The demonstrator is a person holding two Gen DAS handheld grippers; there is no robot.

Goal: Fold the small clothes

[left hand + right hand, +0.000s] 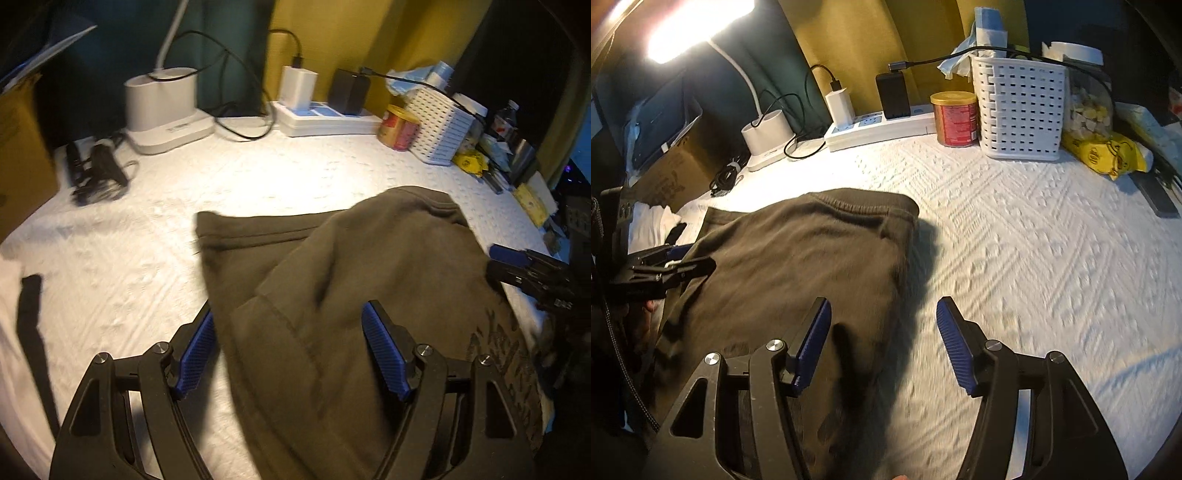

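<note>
Cloth in a dark olive colour, a small garment [332, 295], lies on the white textured cover of the table [147, 240], already doubled over itself, with a hemmed edge showing toward the far side and a printed patch near its right side. It sits a little left of the table's middle as seen from the right wrist camera, well apart from the clutter along the back: the white power strip [879, 129], the red tin [955, 120] and the white basket [1019, 107].

The left gripper [291, 354] hangs over the near part of the garment with its jaws apart; the fabric runs between the blue pads, but they do not press on it. The right gripper [886, 347] stands at the garment's right edge, jaws also apart, one pad over the cloth and the other over bare cover, nothing clamped.

To my eye this is the pause between folds: one fold looks laid down and both grippers are free of it. The next move, I would guess, calls for each gripper to find a fresh edge or corner, pinching all layers without dragging the cover up, and to carry it across evenly so the fold lands square. The pictures are blurred, so finer creases I cannot make out.
</note>
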